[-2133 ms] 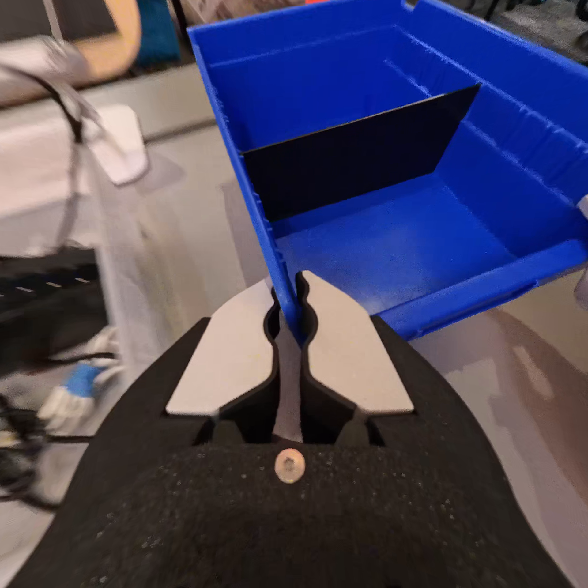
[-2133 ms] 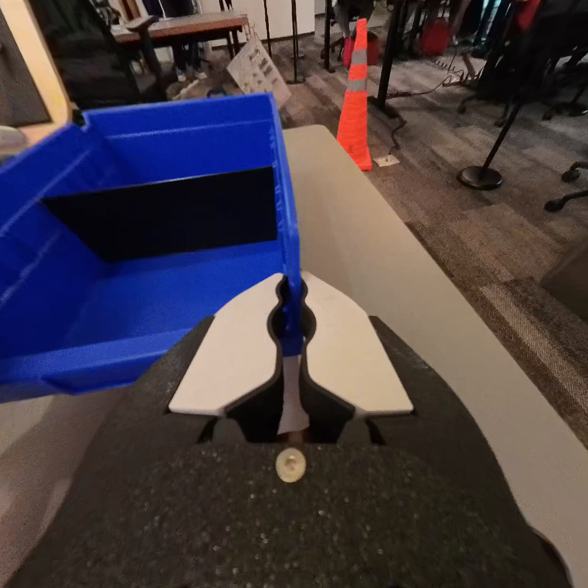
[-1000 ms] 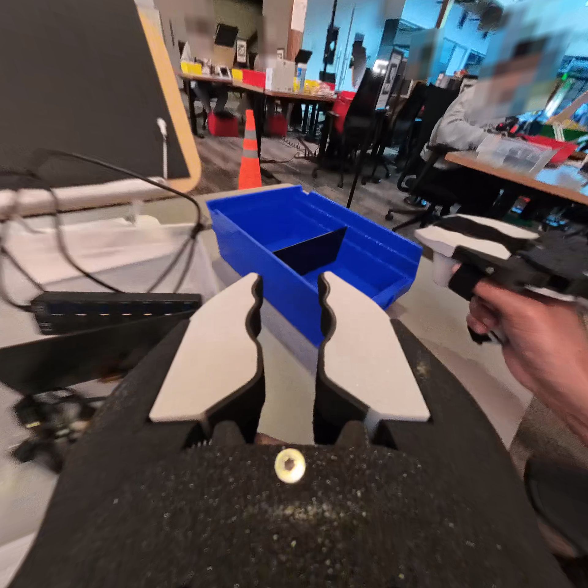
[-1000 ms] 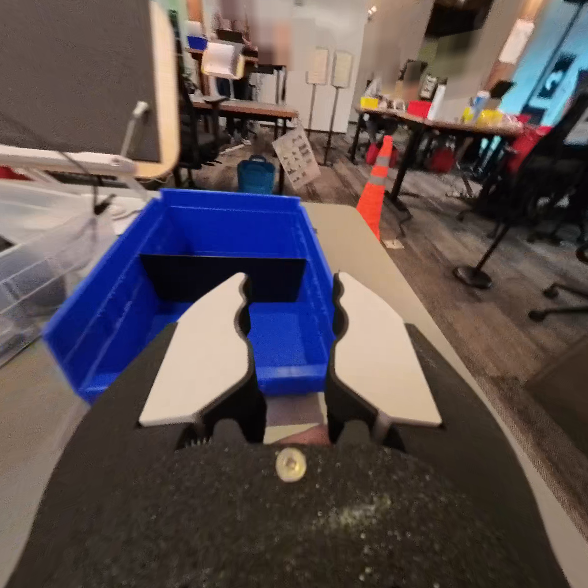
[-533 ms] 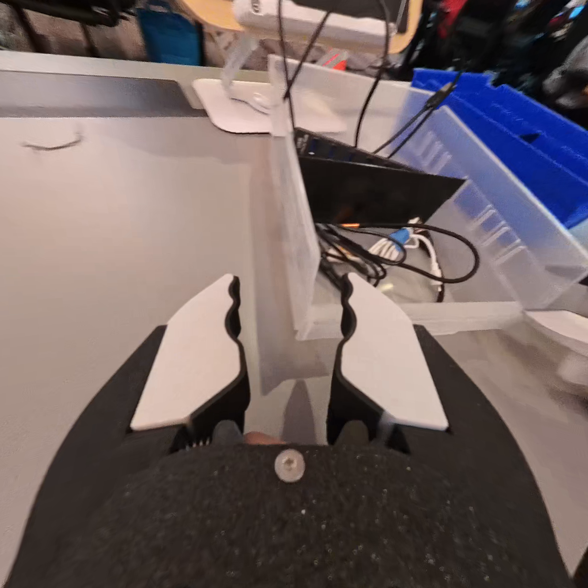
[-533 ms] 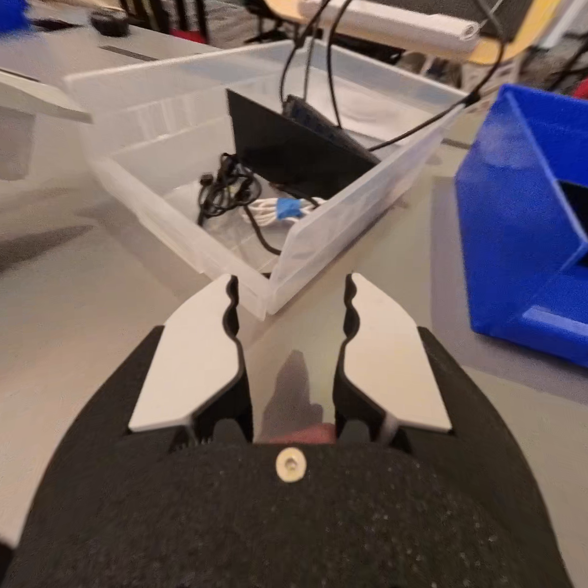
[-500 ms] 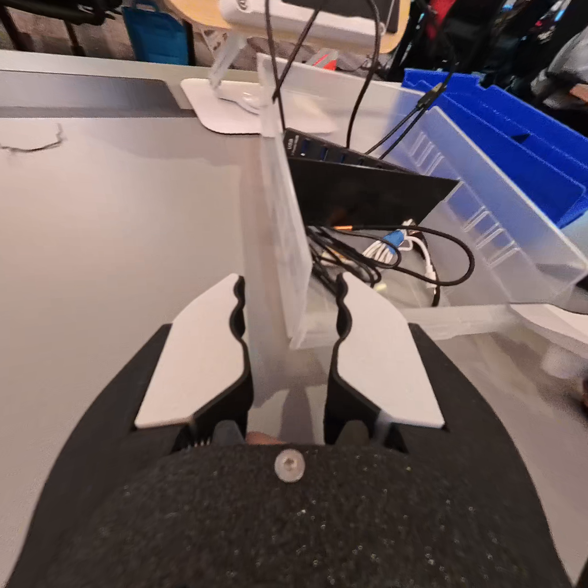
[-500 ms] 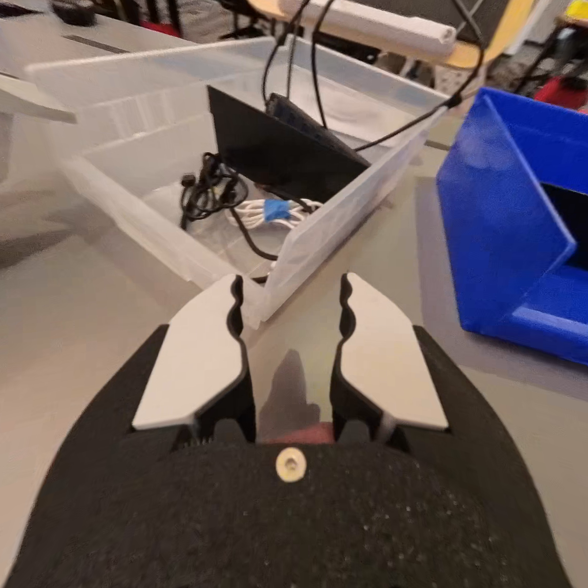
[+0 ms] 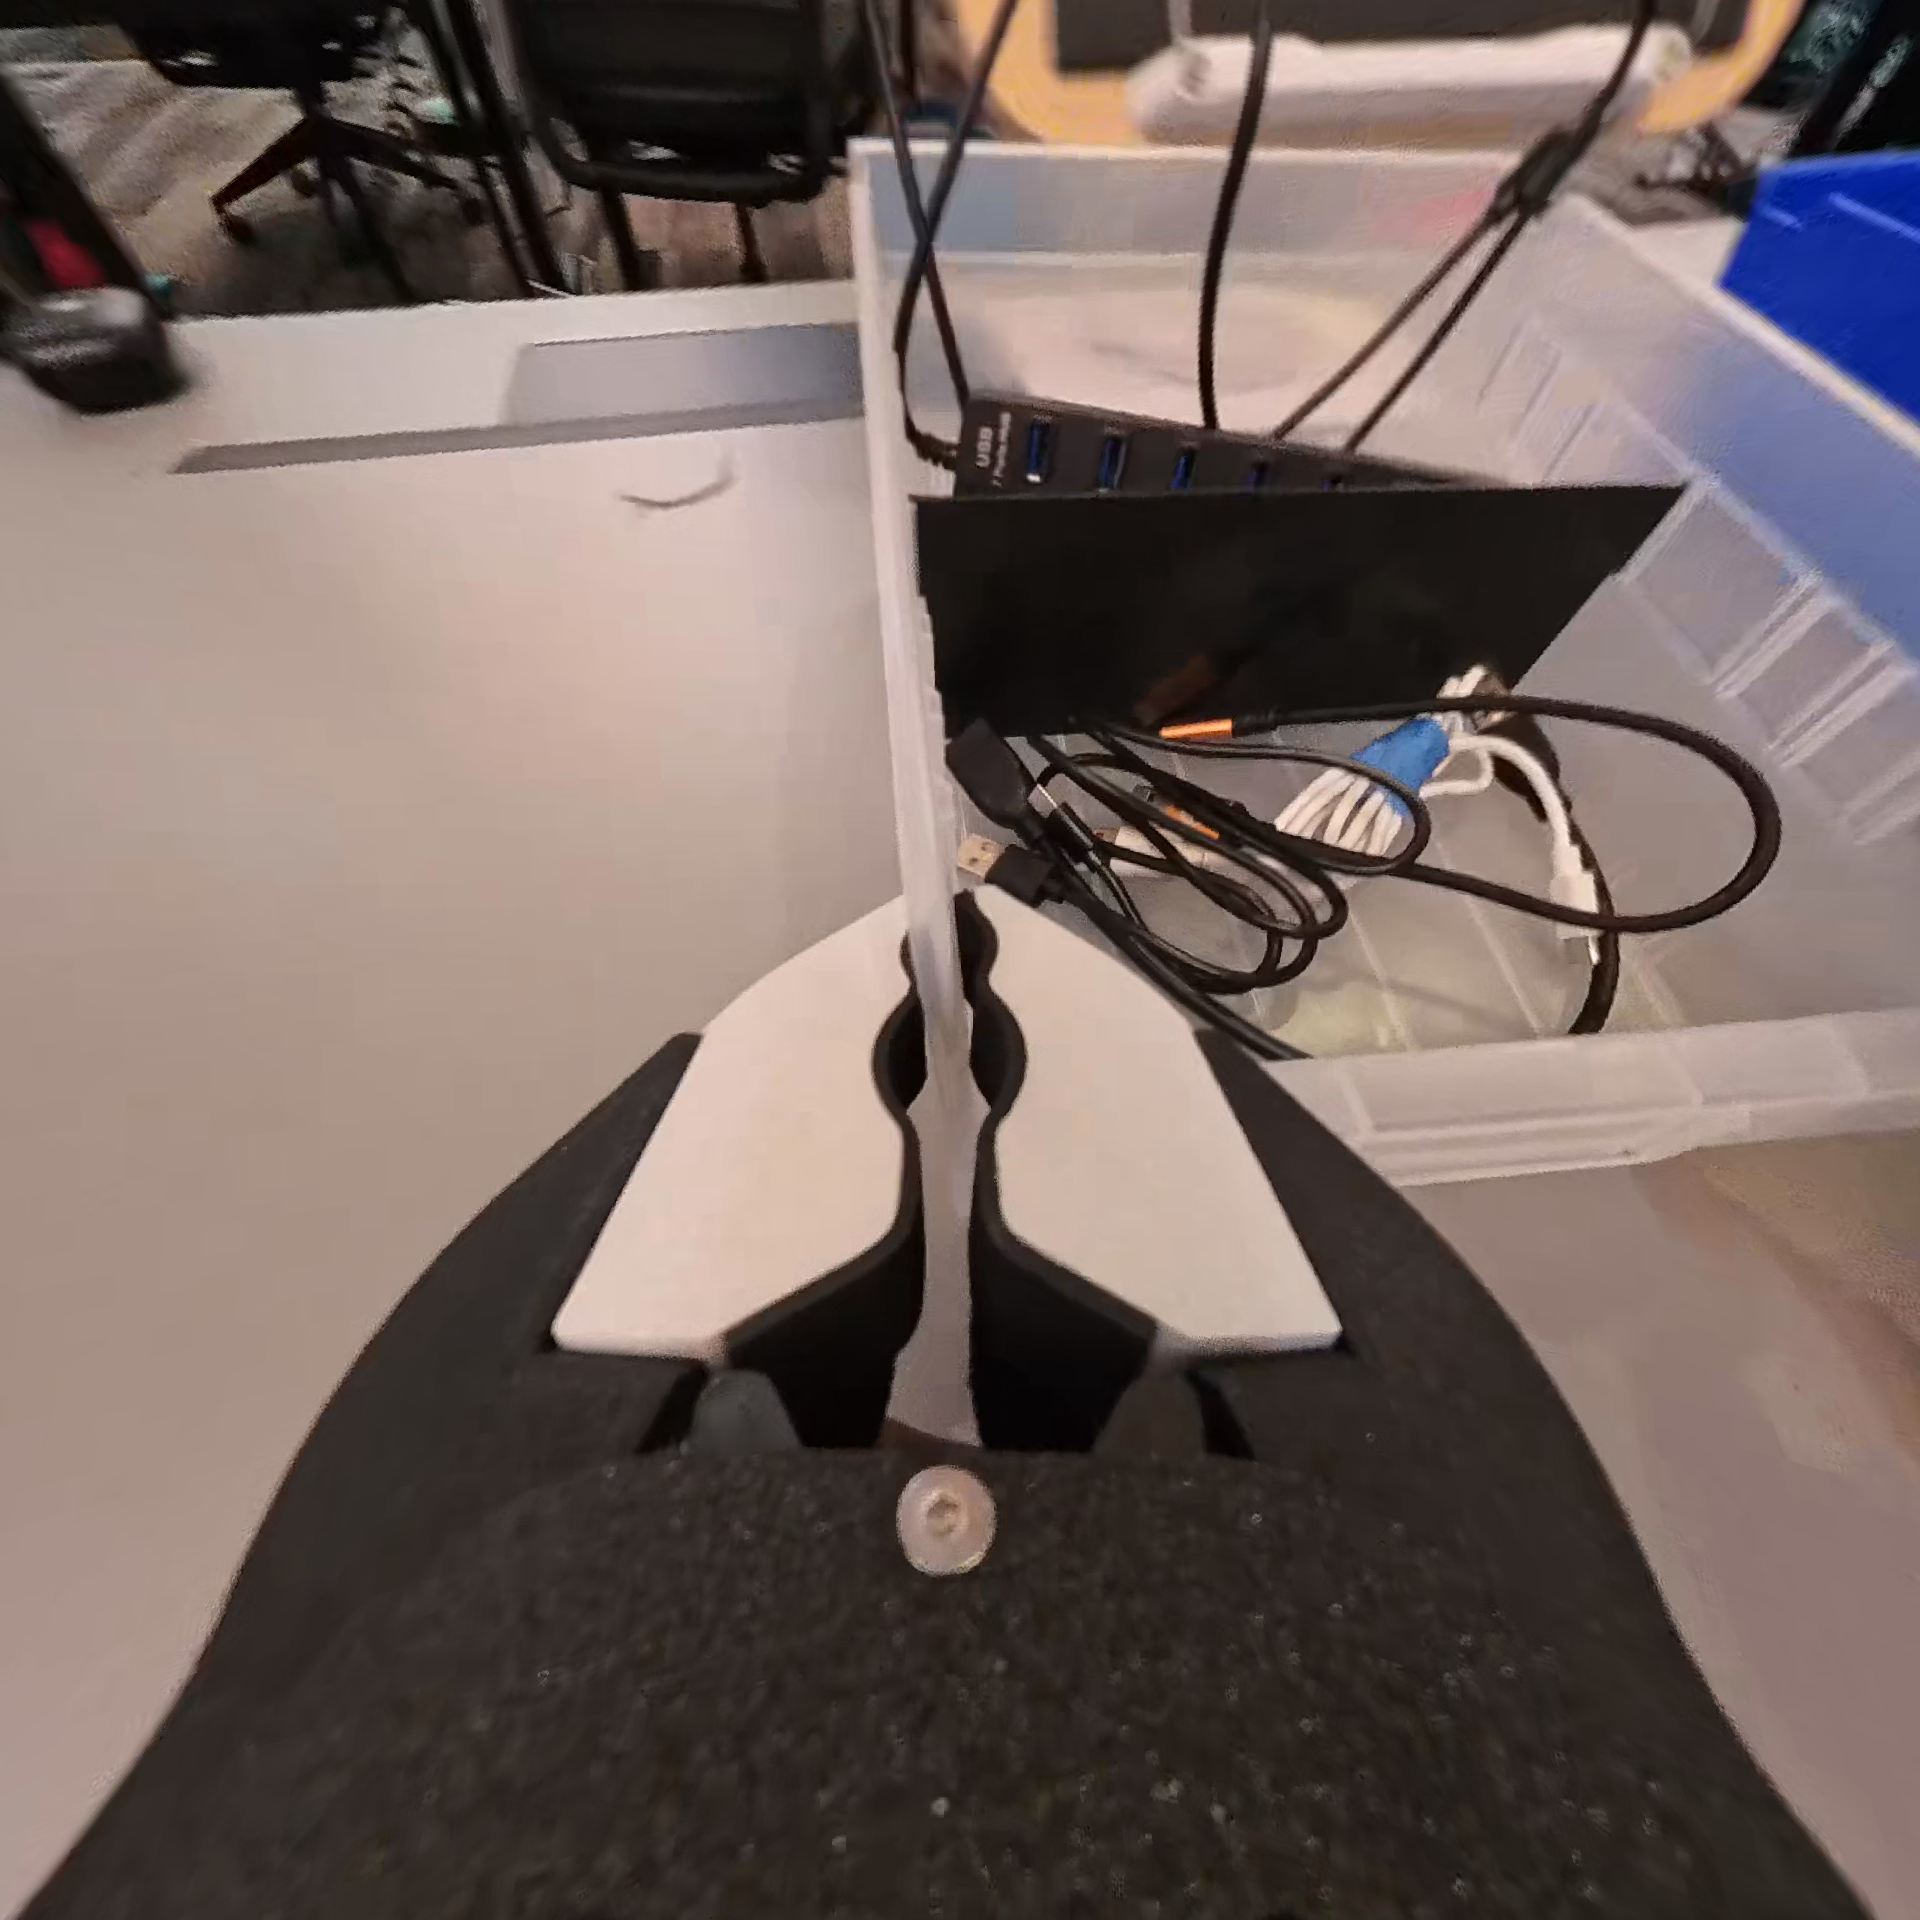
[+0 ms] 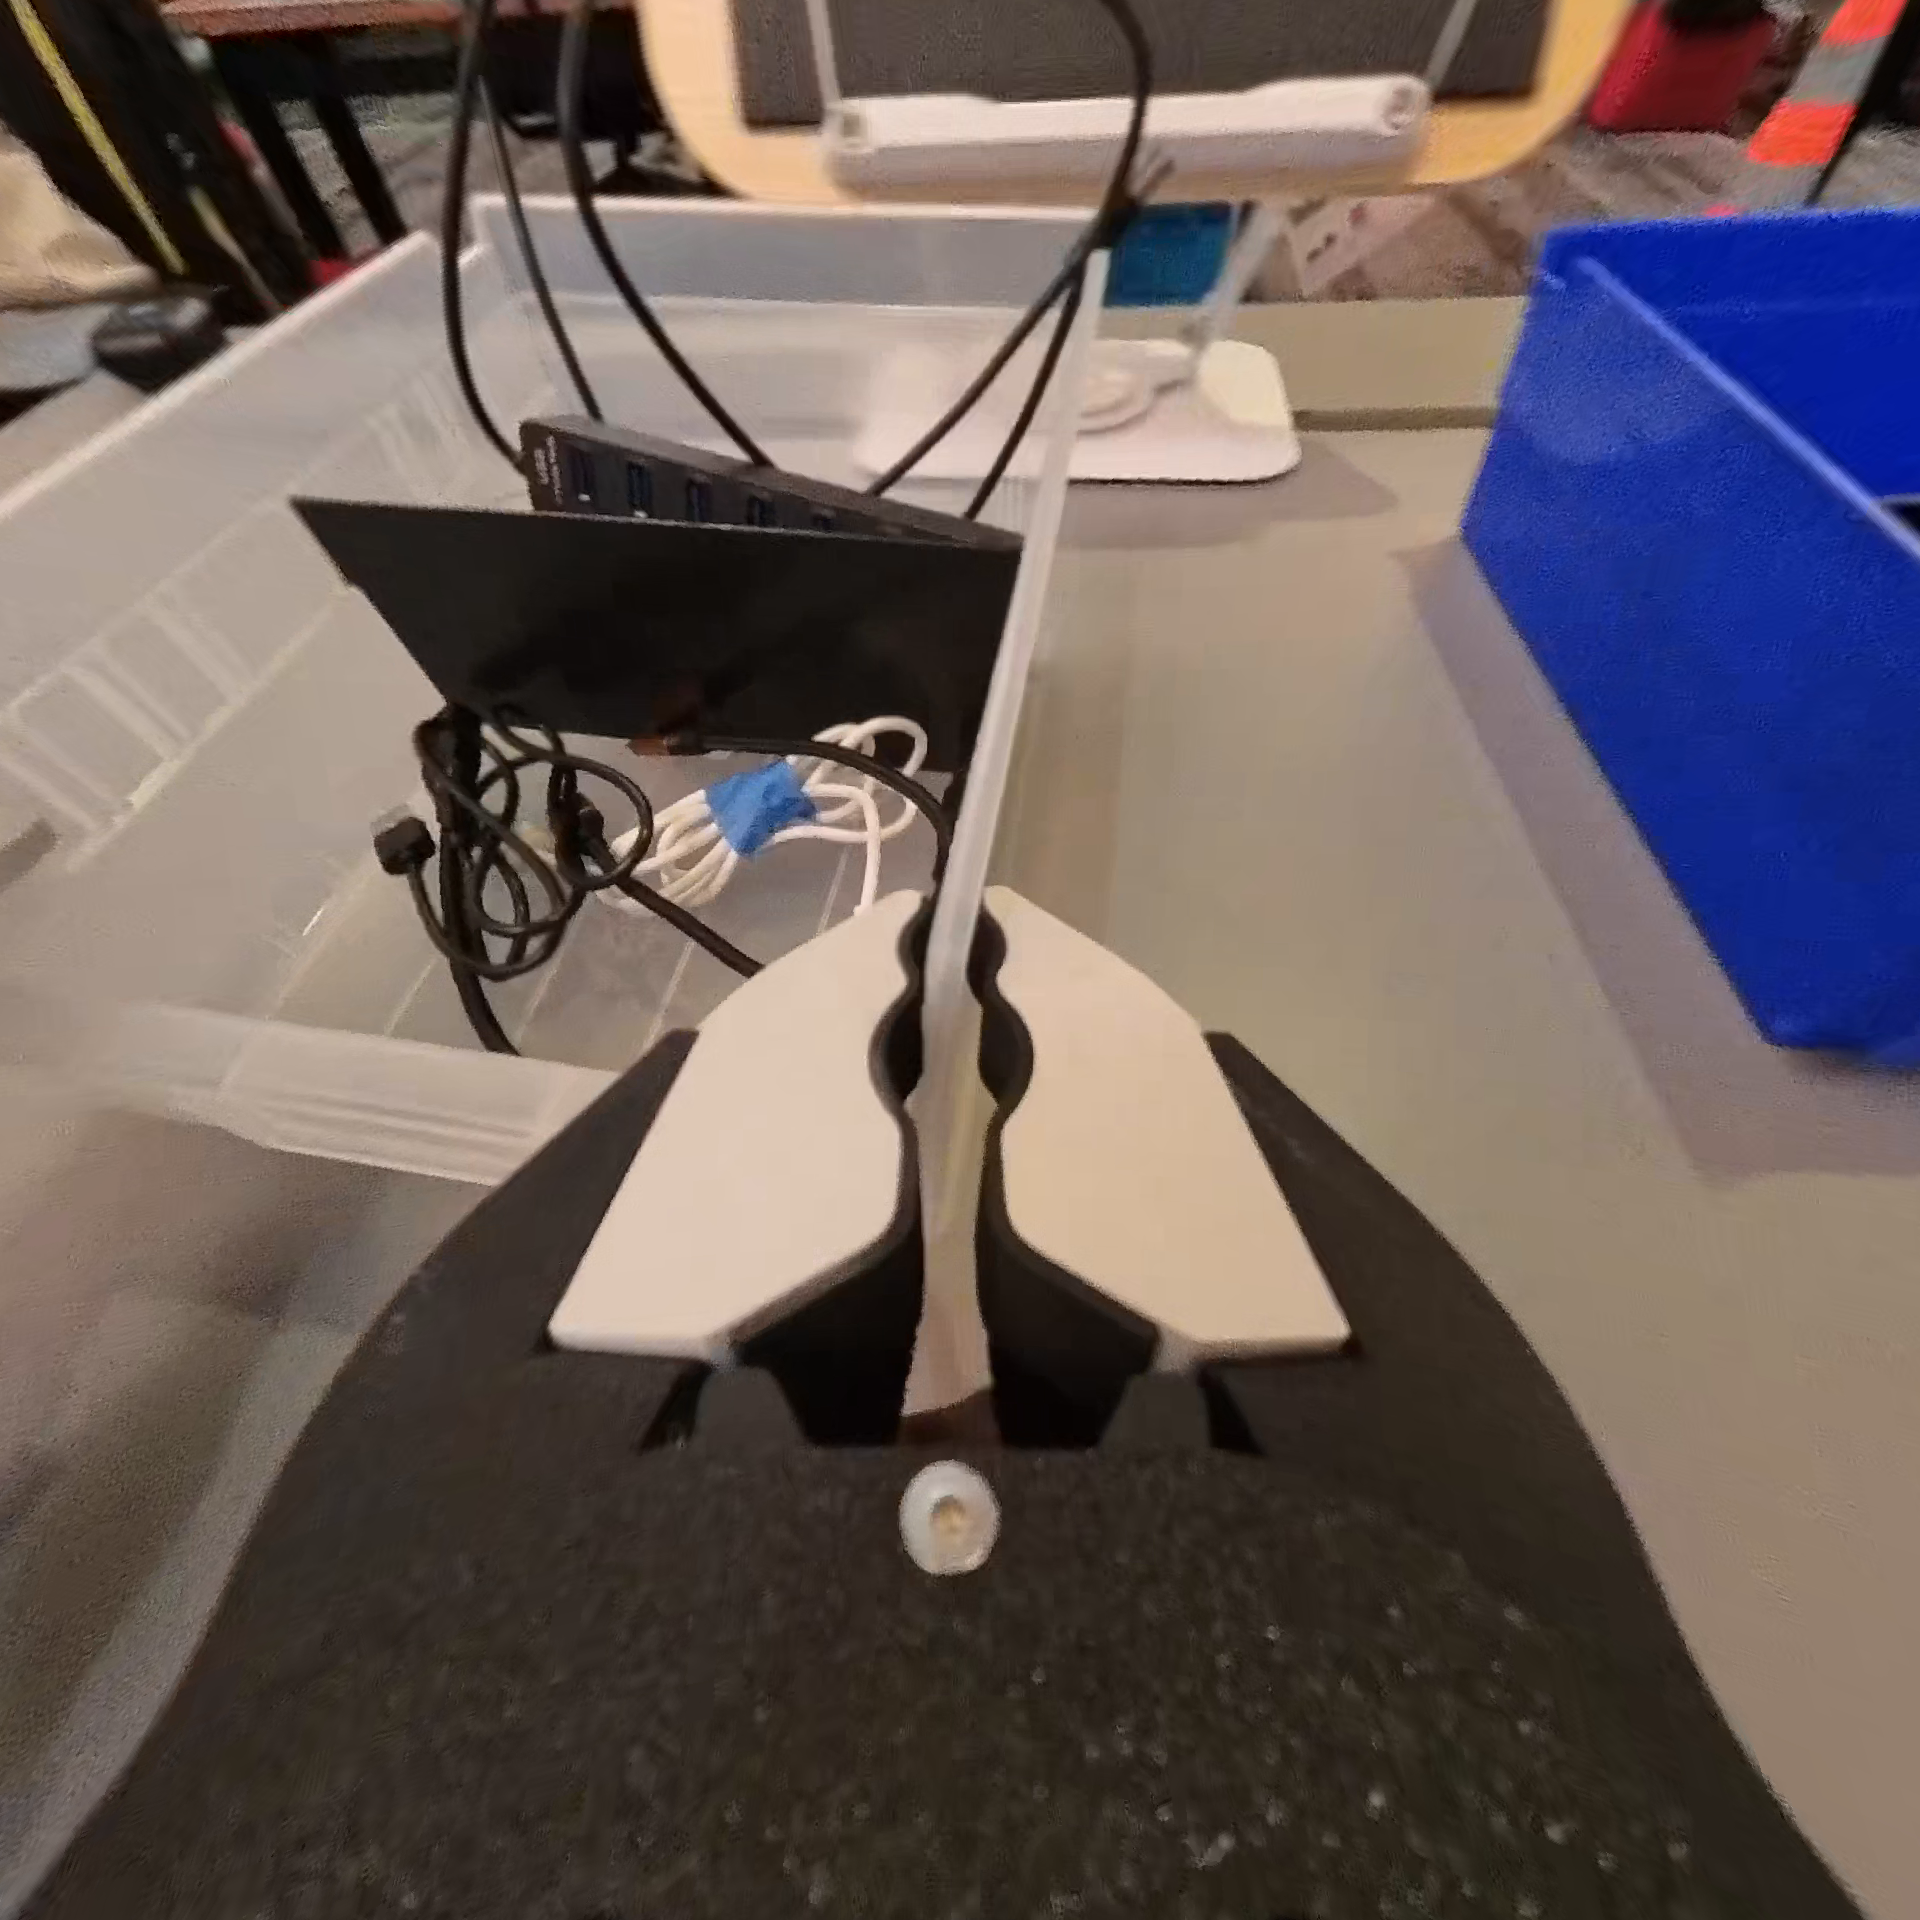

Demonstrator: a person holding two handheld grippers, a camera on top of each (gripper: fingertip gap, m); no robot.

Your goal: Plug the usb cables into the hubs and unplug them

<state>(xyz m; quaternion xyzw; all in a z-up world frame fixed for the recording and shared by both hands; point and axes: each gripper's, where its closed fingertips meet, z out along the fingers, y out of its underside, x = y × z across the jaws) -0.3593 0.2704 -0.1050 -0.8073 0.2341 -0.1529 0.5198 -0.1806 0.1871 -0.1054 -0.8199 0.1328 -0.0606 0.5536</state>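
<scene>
Now, grip: I am pinching the clear bin (image 9: 1558,1081) by opposite side walls, left gripper (image 9: 940,935) and right gripper (image 10: 951,914) both clamped at centre frame.
Hub: the black hub (image 9: 1164,457) is leaning behind a black divider (image 9: 1247,603), upper centre.
Cables: loose usb cables (image 9: 1195,852) are lying in front of it.
Risk: thin walls may flex and slip; tethered cords (image 10: 520,260) could tug.

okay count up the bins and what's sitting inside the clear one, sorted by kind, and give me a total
Bins: 2, a clear bin and a blue bin.
Black USB hub: 1.
Black divider panel: 1.
White cable bundle with blue tape: 1.
Black cable tangle: 1; separate cables cannot be told apart.
Total: 6.
</scene>
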